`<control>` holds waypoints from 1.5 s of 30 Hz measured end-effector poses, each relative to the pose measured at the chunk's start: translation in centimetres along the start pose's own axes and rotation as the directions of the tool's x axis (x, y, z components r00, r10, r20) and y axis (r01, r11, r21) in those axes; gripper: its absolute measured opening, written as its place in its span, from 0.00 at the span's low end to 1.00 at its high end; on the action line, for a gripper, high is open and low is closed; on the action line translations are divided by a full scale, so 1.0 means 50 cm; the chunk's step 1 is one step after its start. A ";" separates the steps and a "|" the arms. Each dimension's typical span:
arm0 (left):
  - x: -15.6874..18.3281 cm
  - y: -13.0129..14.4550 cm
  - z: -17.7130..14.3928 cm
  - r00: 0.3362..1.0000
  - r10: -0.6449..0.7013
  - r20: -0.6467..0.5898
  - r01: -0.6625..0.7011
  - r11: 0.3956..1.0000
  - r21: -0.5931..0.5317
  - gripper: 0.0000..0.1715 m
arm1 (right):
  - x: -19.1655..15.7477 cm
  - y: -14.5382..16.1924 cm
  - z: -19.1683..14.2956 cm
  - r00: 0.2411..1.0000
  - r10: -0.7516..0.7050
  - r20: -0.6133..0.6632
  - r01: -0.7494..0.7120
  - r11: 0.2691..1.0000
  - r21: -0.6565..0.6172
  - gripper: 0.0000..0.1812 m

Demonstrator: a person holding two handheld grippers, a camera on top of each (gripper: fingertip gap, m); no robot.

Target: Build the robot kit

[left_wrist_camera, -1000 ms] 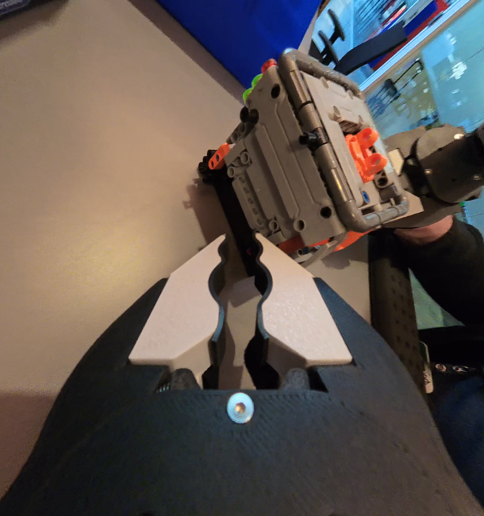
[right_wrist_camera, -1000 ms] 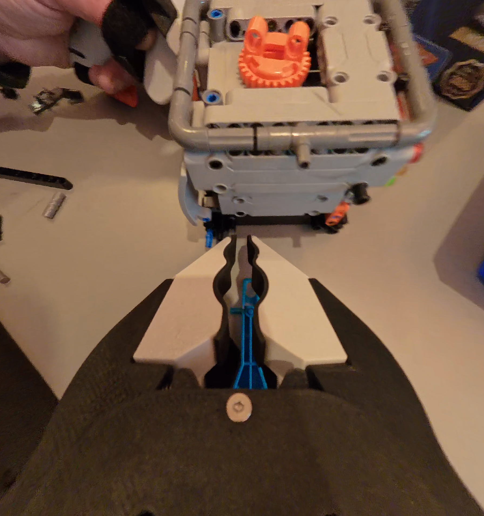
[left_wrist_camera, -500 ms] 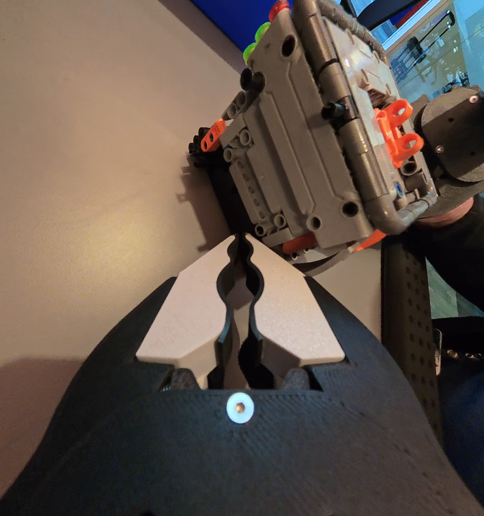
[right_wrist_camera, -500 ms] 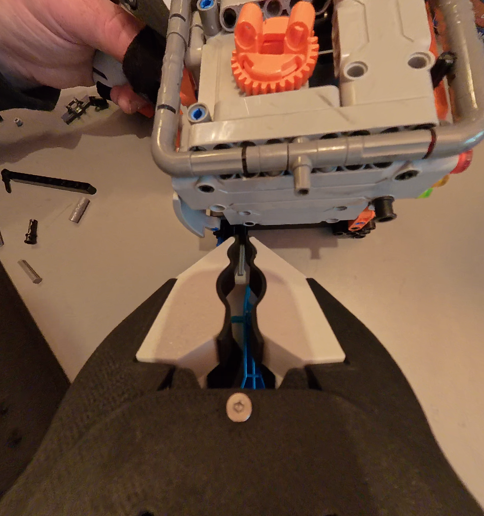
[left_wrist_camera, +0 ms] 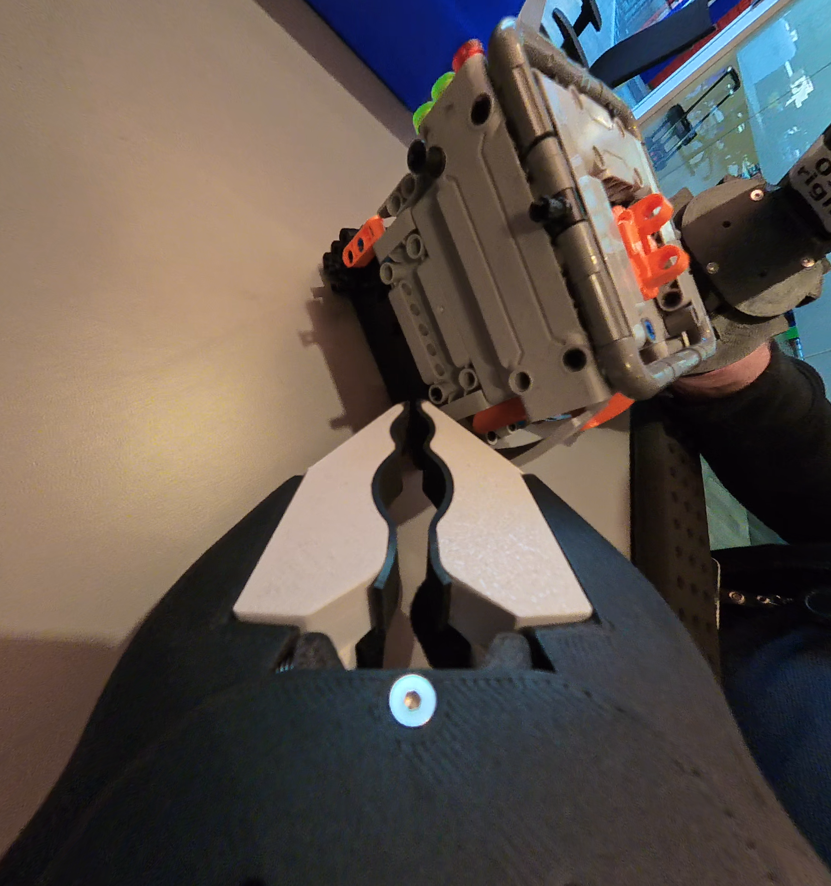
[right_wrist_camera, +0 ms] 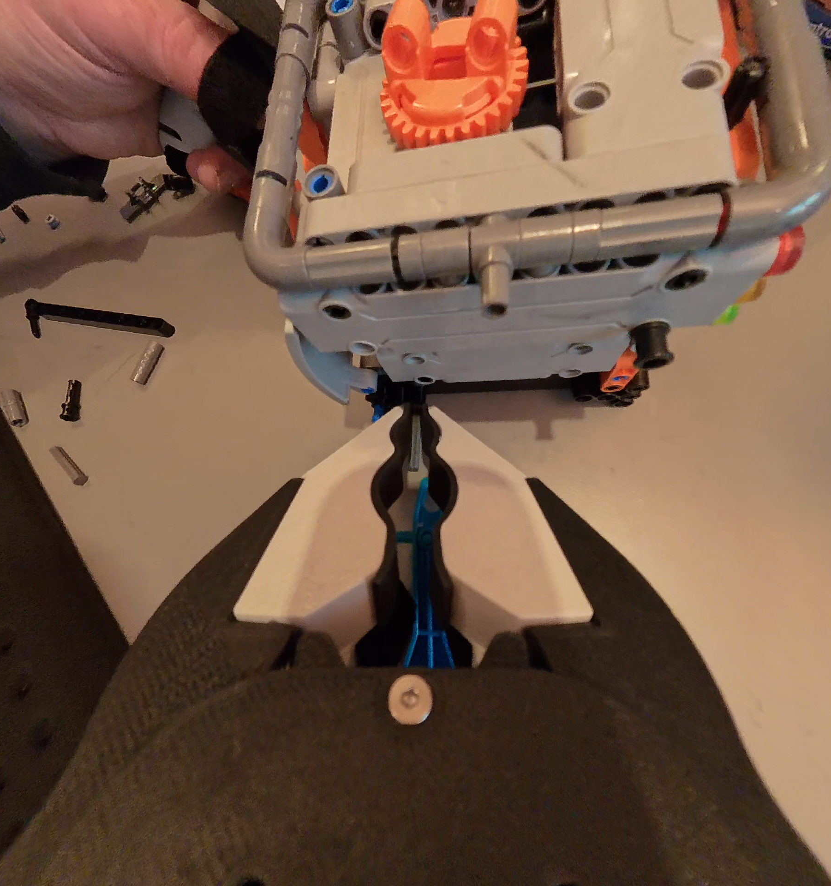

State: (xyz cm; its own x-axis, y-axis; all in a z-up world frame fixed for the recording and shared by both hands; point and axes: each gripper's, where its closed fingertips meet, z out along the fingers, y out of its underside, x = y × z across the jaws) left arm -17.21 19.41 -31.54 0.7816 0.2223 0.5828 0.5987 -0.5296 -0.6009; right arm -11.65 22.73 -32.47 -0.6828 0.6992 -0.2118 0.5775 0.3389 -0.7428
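A grey brick-built model [right_wrist_camera: 523, 307] with an orange gear [right_wrist_camera: 451, 100] on top and a black base stands on the beige table [right_wrist_camera: 643, 527]. It also shows in the left wrist view [left_wrist_camera: 490, 268]. My left gripper [left_wrist_camera: 415, 407] is shut on the black base beam at the model's lower corner. My right gripper [right_wrist_camera: 415, 407] is shut on a thin blue piece [right_wrist_camera: 423, 575] with a small grey pin [right_wrist_camera: 415, 446] at its tip. The pin touches the model's black base. The right gripper [left_wrist_camera: 758, 254] shows behind the model. A hand [right_wrist_camera: 82, 81] holds the left gripper beside it.
Loose parts lie left of the model: a long black beam [right_wrist_camera: 101, 319], grey sleeves [right_wrist_camera: 147, 362], a black pin [right_wrist_camera: 70, 400]. A black perforated mat [right_wrist_camera: 20, 575] borders the table's left edge. A blue box [left_wrist_camera: 404, 48] stands beyond the model. My hands' fingertips stand some 7 centimeters from each other.
The left gripper's fingers have closed from open onto the black base beam. The right gripper has moved closer to the model, and the grey pin now reaches its base.
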 end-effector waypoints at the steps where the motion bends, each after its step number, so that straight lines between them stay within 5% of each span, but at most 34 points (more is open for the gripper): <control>1: -0.001 0.002 0.003 1.000 -0.001 0.008 0.001 1.000 -0.008 0.00 | 0.000 0.000 0.001 1.000 0.000 0.000 0.000 1.000 -0.001 0.00; 9: -0.010 0.013 0.011 0.998 0.029 0.050 -0.026 0.998 -0.058 0.00 | 0.000 0.000 0.001 1.000 0.002 0.006 -0.002 1.000 -0.002 0.00; 14: -0.025 -0.015 -0.047 0.998 -0.041 0.051 0.039 0.998 0.048 0.16 | 0.000 -0.001 0.001 1.000 -0.004 0.004 0.004 1.000 -0.001 0.00; 22: 0.052 -0.063 -0.109 0.978 -0.109 -0.175 0.143 0.971 0.190 0.47 | 0.000 -0.002 0.001 1.000 -0.011 -0.003 0.011 1.000 -0.004 0.00; 25: 0.072 -0.086 -0.113 0.963 -0.124 -0.237 0.179 0.958 0.225 0.50 | -0.001 -0.002 0.001 1.000 -0.009 0.000 0.009 1.000 -0.003 0.00; 31: 0.093 -0.069 -0.031 0.973 -0.141 -0.182 0.154 0.986 0.057 0.41 | -0.002 -0.003 0.005 1.000 -0.022 -0.011 0.021 1.000 -0.010 0.00; 45: 0.089 -0.071 -0.024 0.938 -0.214 -0.274 0.256 0.958 0.126 0.37 | -0.005 -0.009 0.011 0.997 -0.064 -0.046 0.063 0.998 -0.016 0.00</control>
State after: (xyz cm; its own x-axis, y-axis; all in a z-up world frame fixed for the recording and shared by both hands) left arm -16.07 21.28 -26.16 0.5565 0.0977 0.8251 0.7958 -0.3479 -0.4956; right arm -12.01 22.07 -32.42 -0.6971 0.7042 -0.1350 0.5403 0.3922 -0.7445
